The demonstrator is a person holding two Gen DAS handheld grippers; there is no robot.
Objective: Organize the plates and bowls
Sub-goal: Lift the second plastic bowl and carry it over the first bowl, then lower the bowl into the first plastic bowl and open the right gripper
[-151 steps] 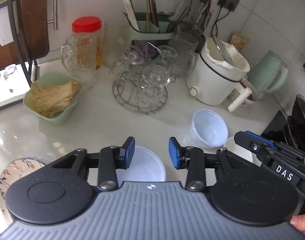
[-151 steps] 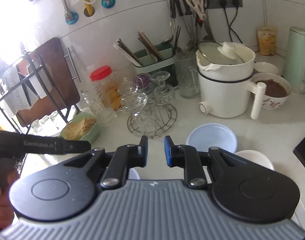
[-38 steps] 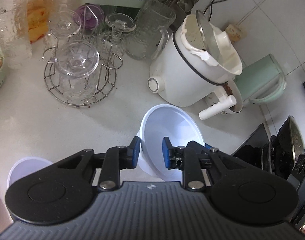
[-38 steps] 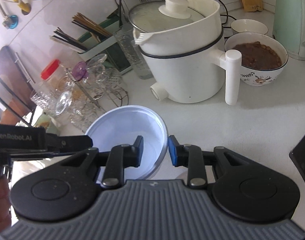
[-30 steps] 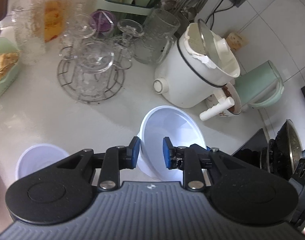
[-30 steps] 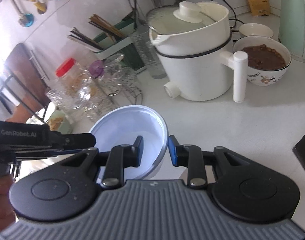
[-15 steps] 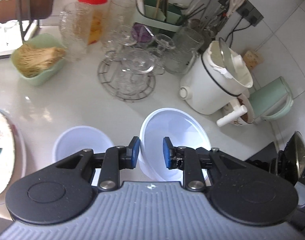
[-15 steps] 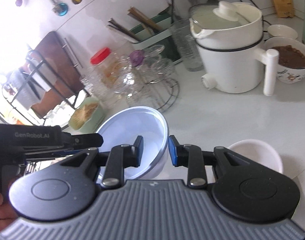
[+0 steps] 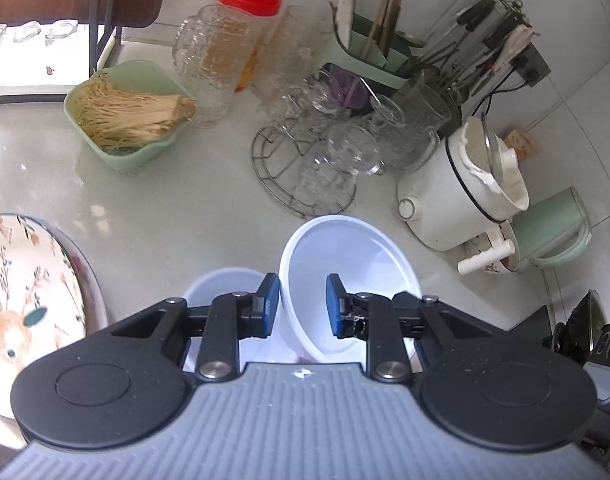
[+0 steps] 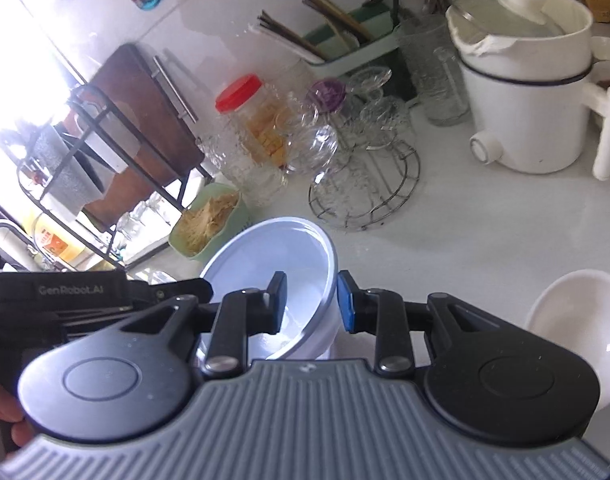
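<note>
- My left gripper (image 9: 303, 304) is clamped on the near-left rim of a white plastic bowl (image 9: 345, 264): one blue pad sits outside the wall, the other inside.
- My right gripper (image 10: 311, 300) pinches the opposite rim of the same bowl (image 10: 277, 252), with its black finger inside the bowl and its blue pad (image 10: 347, 306) outside.
- So both tools grip this one bowl, and it is carried tilted, its opening facing away from me toward the counter's back.
- Directly beside it on the left, in the left wrist view, I see a second white plastic bowl (image 9: 221, 282) standing on the white counter (image 9: 177, 216); the held bowl's wall overlaps its right edge, and I cannot tell whether they touch.
- A floral plate (image 9: 21, 304) lies at the far left of the counter, near that second bowl.
- A small white ceramic bowl (image 10: 573, 308) sits on the counter to the right of my right gripper, well apart from the held bowl.
- Behind the bowls I see a wire rack of glass cups (image 9: 317, 164), a green basket of dried noodles (image 9: 129, 120), a red-lidded jar (image 9: 251, 12) and a white electric pot (image 9: 461, 192).
- My left tool's black body shows at the left edge of the right wrist view, with part of a hand below it.
</note>
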